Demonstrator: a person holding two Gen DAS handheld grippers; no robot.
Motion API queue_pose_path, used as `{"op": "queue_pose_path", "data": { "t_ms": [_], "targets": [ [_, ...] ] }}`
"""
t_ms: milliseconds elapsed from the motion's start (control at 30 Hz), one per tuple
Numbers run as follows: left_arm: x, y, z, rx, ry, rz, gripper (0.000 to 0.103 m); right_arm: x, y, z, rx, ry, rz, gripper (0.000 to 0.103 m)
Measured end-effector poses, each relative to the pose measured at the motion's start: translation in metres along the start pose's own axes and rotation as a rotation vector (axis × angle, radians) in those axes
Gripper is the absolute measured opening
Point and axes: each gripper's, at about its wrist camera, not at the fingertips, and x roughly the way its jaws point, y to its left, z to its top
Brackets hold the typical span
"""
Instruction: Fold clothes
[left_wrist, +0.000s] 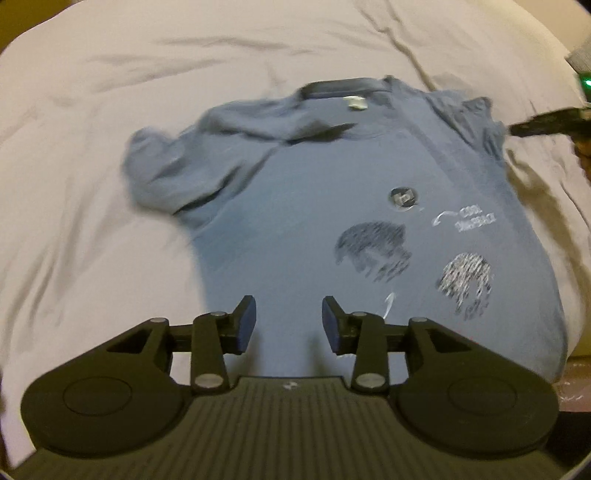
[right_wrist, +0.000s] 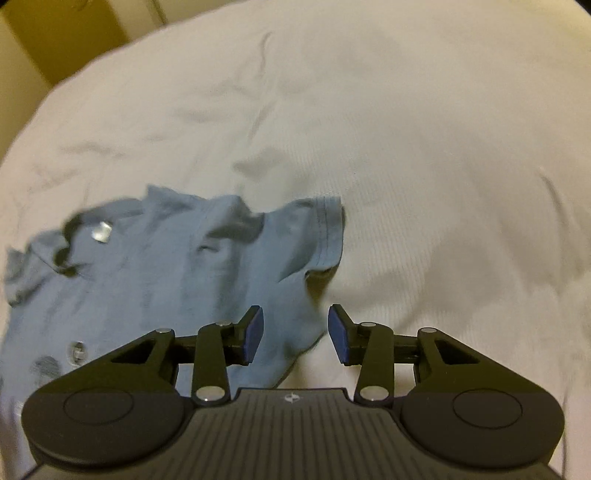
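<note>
A blue T-shirt (left_wrist: 303, 206) with dark and white prints lies spread front up on a white bed sheet (left_wrist: 92, 147), its collar and white label at the far end. Its left sleeve is bunched and folded inward. My left gripper (left_wrist: 289, 314) hovers open over the shirt's lower body with nothing between its pads. In the right wrist view the same T-shirt (right_wrist: 159, 280) fills the lower left, its right sleeve (right_wrist: 321, 232) sticking out toward the sheet. My right gripper (right_wrist: 295, 326) is open just above the shirt's edge below that sleeve, holding nothing.
The wrinkled bed sheet (right_wrist: 424, 166) covers the whole surface around the shirt. The other gripper's dark tip (left_wrist: 543, 123) shows at the right edge of the left wrist view beside the shirt's shoulder. A yellowish wall (right_wrist: 74, 33) lies beyond the bed's far corner.
</note>
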Motion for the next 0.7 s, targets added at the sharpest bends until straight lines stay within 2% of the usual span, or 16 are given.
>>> {"op": "queue_pose_path", "data": {
  "t_ms": [33, 167, 233, 433, 567, 600, 667, 700],
  "targets": [
    [0.007, -0.009, 0.013, 0.031, -0.007, -0.013, 0.034, 0.011, -0.003, 0.0, -0.016, 0.024, 0.006, 0.042],
    [0.036, -0.053, 0.073, 0.19, -0.045, -0.079, 0.036, 0.037, -0.016, -0.012, -0.041, 0.059, 0.133, 0.042],
    [0.049, -0.078, 0.103, 0.298, -0.066, -0.111, 0.037, 0.04, -0.017, -0.018, -0.107, 0.03, 0.146, 0.042],
    [0.09, -0.143, 0.181, 0.568, -0.128, -0.205, 0.038, 0.031, -0.025, -0.018, -0.181, -0.064, 0.159, 0.042],
    [0.12, -0.181, 0.21, 0.717, -0.146, -0.259, 0.038, 0.042, -0.022, -0.014, -0.293, -0.003, 0.219, 0.042],
    [0.128, -0.189, 0.216, 0.749, -0.149, -0.27, 0.038, 0.045, -0.022, -0.013, -0.308, 0.02, 0.239, 0.04],
    [0.144, -0.2, 0.227, 0.779, -0.148, -0.287, 0.038, 0.045, -0.027, -0.01, -0.297, 0.063, 0.243, 0.001],
    [0.152, -0.205, 0.233, 0.786, -0.144, -0.295, 0.038, 0.045, -0.029, -0.009, -0.29, 0.083, 0.24, 0.001]
  ]
}}
